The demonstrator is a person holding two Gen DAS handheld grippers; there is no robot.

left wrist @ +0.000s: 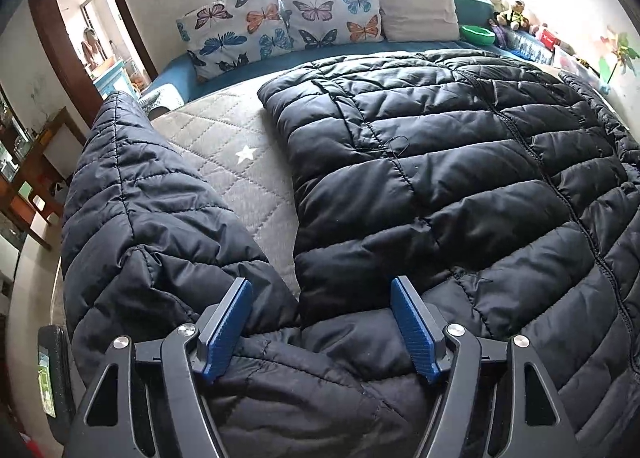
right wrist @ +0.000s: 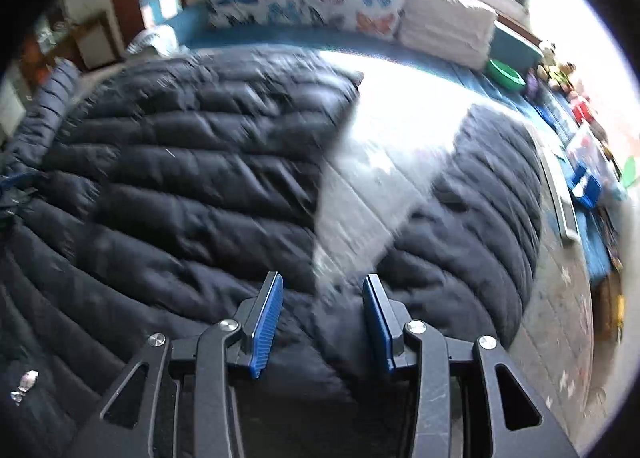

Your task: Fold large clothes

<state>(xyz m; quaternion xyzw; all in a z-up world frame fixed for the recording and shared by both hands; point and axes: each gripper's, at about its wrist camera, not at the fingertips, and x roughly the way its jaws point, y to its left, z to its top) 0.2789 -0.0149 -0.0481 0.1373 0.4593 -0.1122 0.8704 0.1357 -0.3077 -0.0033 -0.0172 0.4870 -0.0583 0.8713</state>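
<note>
A large black quilted puffer jacket (left wrist: 440, 161) lies spread flat on a grey quilted bed (left wrist: 240, 161). Its left sleeve (left wrist: 136, 193) slants out to the left. My left gripper (left wrist: 322, 290) is open, just above the armpit between sleeve and body, with nothing between its blue pads. In the blurred right wrist view the jacket body (right wrist: 192, 177) is at left and the right sleeve (right wrist: 472, 201) at right. My right gripper (right wrist: 322, 286) is open over that armpit and holds nothing.
Butterfly pillows (left wrist: 288, 21) and a white pillow (left wrist: 420, 9) lie at the head of the bed. A green bowl (left wrist: 478, 33), soft toys (left wrist: 512, 13) and boxes line the right edge. A doorway (left wrist: 92, 37) and wooden furniture (left wrist: 36, 161) are at the left.
</note>
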